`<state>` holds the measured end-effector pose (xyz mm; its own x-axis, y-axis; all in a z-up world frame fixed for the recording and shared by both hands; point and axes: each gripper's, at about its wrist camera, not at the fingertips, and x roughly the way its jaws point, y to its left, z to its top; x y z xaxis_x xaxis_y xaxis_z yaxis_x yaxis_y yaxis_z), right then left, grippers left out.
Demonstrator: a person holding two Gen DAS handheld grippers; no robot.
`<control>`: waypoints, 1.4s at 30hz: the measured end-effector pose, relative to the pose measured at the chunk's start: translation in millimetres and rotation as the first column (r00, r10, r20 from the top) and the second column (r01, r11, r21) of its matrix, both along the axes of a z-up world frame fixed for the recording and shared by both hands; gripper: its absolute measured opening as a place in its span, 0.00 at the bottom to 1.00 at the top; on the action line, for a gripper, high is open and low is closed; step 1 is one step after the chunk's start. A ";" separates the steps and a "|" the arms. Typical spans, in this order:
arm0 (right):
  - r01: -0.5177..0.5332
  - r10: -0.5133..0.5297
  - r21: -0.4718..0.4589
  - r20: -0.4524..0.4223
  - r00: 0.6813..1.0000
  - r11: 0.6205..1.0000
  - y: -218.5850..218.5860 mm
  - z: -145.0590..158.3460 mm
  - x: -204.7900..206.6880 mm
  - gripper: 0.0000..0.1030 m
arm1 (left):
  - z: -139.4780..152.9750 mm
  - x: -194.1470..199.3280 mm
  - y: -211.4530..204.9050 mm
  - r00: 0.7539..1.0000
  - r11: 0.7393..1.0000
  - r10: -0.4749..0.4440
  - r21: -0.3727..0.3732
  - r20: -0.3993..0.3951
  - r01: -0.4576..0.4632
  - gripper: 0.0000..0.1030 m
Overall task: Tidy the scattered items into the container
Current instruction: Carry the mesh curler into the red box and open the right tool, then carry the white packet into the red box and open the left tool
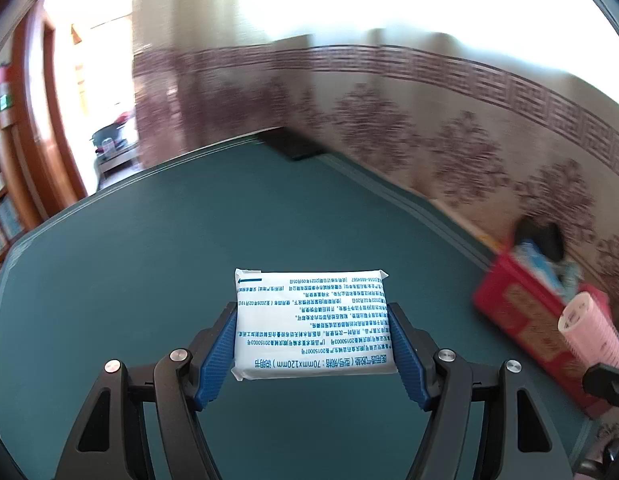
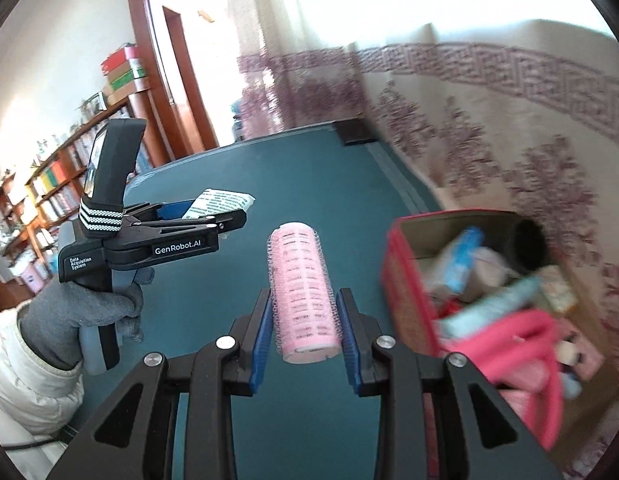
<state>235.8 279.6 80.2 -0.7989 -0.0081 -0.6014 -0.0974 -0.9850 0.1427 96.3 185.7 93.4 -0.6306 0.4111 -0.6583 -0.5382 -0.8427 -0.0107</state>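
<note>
My left gripper point(image 1: 312, 312) is shut on a white packet point(image 1: 311, 322) printed with blue text, held flat above the green table point(image 1: 149, 260). A pink hair roller point(image 2: 303, 292) stands lengthwise between the blue pads of my right gripper point(image 2: 305, 300), which is shut on it. To the right sits the red box point(image 2: 405, 300), open and holding several mixed items. From the right wrist view the left gripper point(image 2: 237, 210) shows at the left with the white packet point(image 2: 219, 202), gripped by a grey-gloved hand point(image 2: 81, 312). The roller point(image 1: 589, 332) and red box point(image 1: 529, 320) also appear at the right of the left wrist view.
A patterned curtain point(image 1: 449, 128) hangs along the table's far and right edges. A dark flat object point(image 1: 293, 146) lies at the table's far corner. Bookshelves point(image 2: 45, 188) and a doorway point(image 2: 181, 72) stand to the left. A pink cloth point(image 2: 521, 344) drapes over the box's near rim.
</note>
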 end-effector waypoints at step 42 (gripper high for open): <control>0.402 -0.408 0.112 0.044 0.912 0.909 104.2 -12.0 86.9 0.79 | 24.1 103.0 166.6 0.852 0.848 -0.522 0.124 0.023 0.516 0.84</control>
<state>322.7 383.8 68.3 -0.6801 0.3692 -0.6333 -0.4966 -0.8676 0.0275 199.3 352.3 117.5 -0.2700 0.7395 -0.6167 -0.8927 -0.4322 -0.1274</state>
